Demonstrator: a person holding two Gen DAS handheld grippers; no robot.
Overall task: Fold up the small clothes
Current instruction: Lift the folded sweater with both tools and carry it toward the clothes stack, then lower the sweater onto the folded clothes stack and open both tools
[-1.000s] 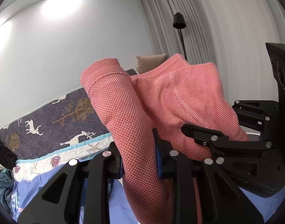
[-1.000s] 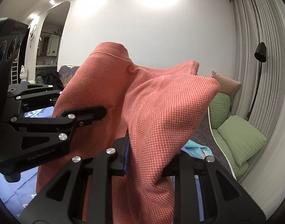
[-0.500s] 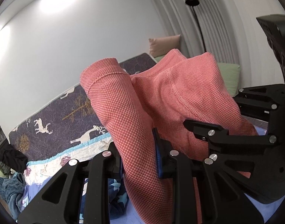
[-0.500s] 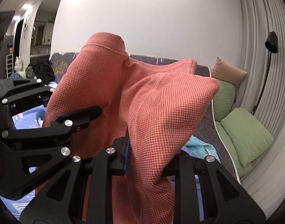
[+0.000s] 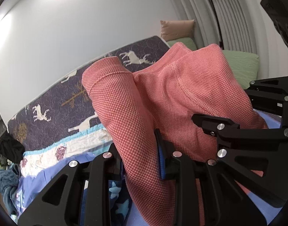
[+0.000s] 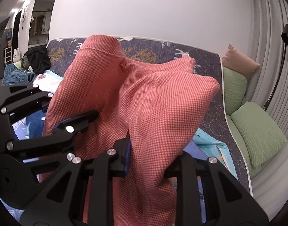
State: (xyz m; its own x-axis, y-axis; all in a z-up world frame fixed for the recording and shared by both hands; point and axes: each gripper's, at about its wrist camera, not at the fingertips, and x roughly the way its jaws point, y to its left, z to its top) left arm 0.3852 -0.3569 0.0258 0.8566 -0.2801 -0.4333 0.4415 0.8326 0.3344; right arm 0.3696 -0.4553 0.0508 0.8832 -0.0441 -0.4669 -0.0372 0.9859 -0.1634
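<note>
The garment (image 5: 162,101) hangs between both tools, before the mattress (image 5: 55,101) behind.

The coral waffle-knit garment (image 5: 162,101) (bunched, stitched hems showing) hangs pinched at two spots above the bed.

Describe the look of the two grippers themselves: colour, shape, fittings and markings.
Both the left gripper and the right gripper are matte black, built from flat angular plates with triangular cut-outs. Round silver screw heads dot the joints. The fingers carry blue pads on their inner faces. No cables, sleeves or readable markings show.
</note>
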